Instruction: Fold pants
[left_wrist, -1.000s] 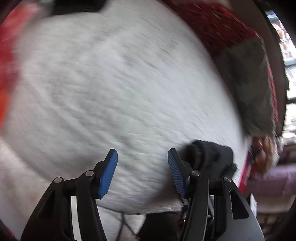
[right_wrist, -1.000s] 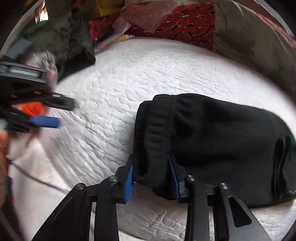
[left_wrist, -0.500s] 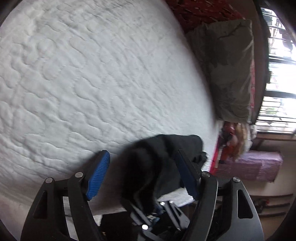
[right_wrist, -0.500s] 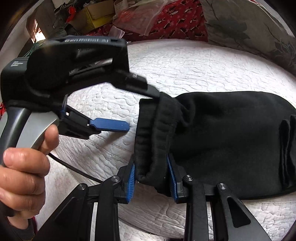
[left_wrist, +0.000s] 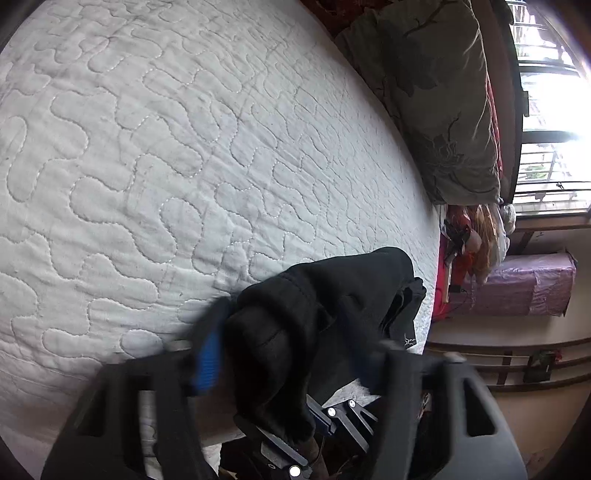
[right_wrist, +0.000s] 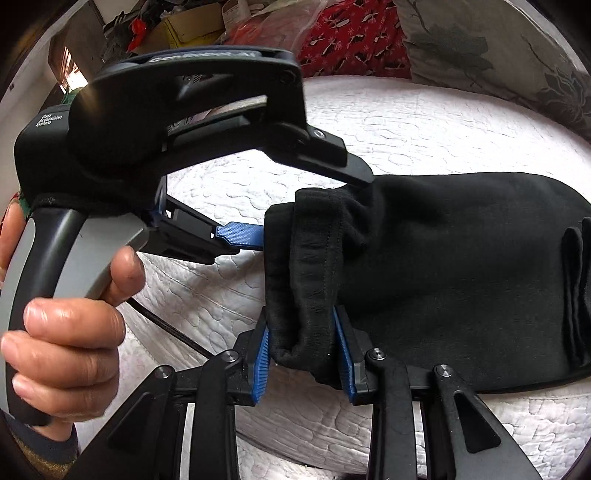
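Observation:
Black pants (right_wrist: 461, 280) lie folded on a white quilted bed (right_wrist: 424, 122), waistband end toward me. My right gripper (right_wrist: 303, 358) is shut on the near corner of the waistband. My left gripper (left_wrist: 288, 347) is around the far corner of the waistband (left_wrist: 295, 332), its fingers motion-blurred and closing on the cloth. In the right wrist view the left gripper (right_wrist: 280, 218) comes in from the left, one blue pad (right_wrist: 240, 234) touching the waistband edge.
A grey floral pillow (left_wrist: 443, 103) lies along the far side of the bed, also shown in the right wrist view (right_wrist: 517, 48). Red patterned cloth (right_wrist: 351, 40) and clutter lie beyond the bed. A purple covered box (left_wrist: 532, 284) stands past the bed's end.
My left gripper swung in from the left over the bed, reached the far waistband corner and narrowed around it. My right gripper kept its hold and the pants stayed nearly still.

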